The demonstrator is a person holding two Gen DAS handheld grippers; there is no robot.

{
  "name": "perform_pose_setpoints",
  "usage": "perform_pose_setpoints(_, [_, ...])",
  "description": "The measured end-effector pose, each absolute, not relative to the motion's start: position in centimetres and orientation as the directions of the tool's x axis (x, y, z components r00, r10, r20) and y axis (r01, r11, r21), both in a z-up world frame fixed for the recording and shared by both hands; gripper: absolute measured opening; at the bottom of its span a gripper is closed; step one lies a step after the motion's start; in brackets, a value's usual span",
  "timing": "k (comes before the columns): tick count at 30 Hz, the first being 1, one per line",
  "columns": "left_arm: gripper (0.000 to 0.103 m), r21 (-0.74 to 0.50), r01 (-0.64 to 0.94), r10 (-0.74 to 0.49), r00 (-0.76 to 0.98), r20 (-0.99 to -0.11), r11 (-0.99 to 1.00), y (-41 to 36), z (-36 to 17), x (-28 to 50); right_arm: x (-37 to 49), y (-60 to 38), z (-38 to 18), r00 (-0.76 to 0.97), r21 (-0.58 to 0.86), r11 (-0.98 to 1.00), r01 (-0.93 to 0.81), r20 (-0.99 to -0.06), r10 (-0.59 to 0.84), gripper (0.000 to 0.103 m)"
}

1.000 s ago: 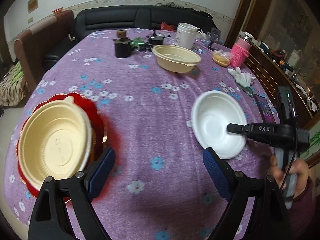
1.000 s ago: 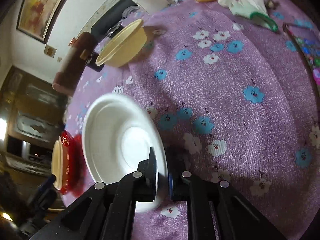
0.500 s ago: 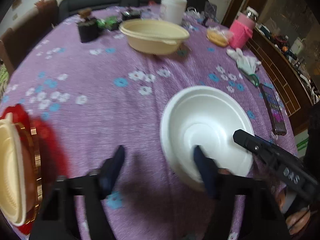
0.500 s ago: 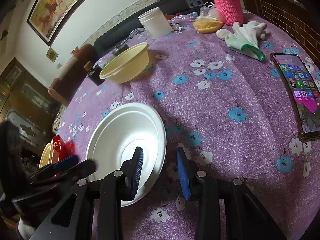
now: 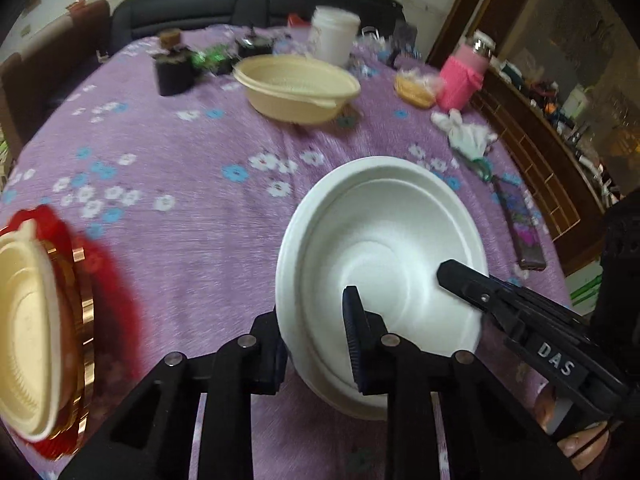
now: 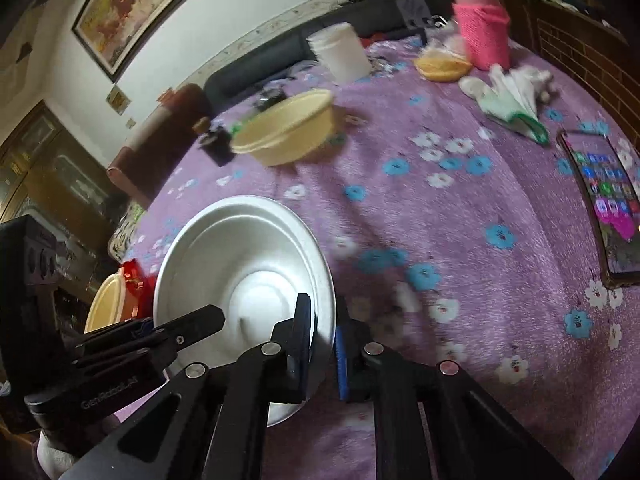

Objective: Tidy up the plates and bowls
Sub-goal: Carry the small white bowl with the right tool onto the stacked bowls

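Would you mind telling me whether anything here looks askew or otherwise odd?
The white bowl sits tilted, with both the left gripper and the right gripper straddling its rim at once. Nothing looks spilled or damaged.
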State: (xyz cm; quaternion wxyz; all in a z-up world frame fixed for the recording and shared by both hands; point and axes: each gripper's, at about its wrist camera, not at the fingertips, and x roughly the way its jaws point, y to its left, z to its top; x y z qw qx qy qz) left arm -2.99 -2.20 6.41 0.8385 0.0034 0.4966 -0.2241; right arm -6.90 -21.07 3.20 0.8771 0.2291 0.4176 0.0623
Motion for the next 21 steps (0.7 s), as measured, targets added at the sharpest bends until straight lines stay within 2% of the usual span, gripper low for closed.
perform_pose_setpoints(7, [0.026,-0.217,0.276,-0.334,0.511,-0.792,0.936,5.4,9.4,-5.1,-5.8,-14.8,6.2,0.636,0.471,0.881,-0.041,-0.668,0.387,0.012])
perform_pose_setpoints(16, [0.029,-0.22,0.042,-0.199,0.616,-0.762,0.975,17.0,10.2,-5.1,-2.5,-2.6,8.0,0.569,0.438,0.87,-0.225,-0.666,0.482,0.012])
perform_pose_setpoints(19, [0.038,-0.205,-0.021,-0.148,0.623,-0.768,0.978,19.8,9.8,-4.7,-1.3,0.8,7.7,0.544,0.418,0.87,-0.263,-0.68,0.491,0.012])
perform_pose_setpoints(20, [0.047,-0.185,-0.036,-0.123,0.624,-0.772,0.982,20.3,9.5,-4.4,-0.9,1.9,7.6,0.538,0.407,0.872,-0.274,-0.686,0.489,0.012])
perform_pose_setpoints(21, [0.051,-0.162,-0.053,-0.093,0.626,-0.774,0.985,20.7,9.3,-4.2,-0.7,2.9,7.4,0.539,0.387,0.878,-0.282,-0.693,0.479,0.012])
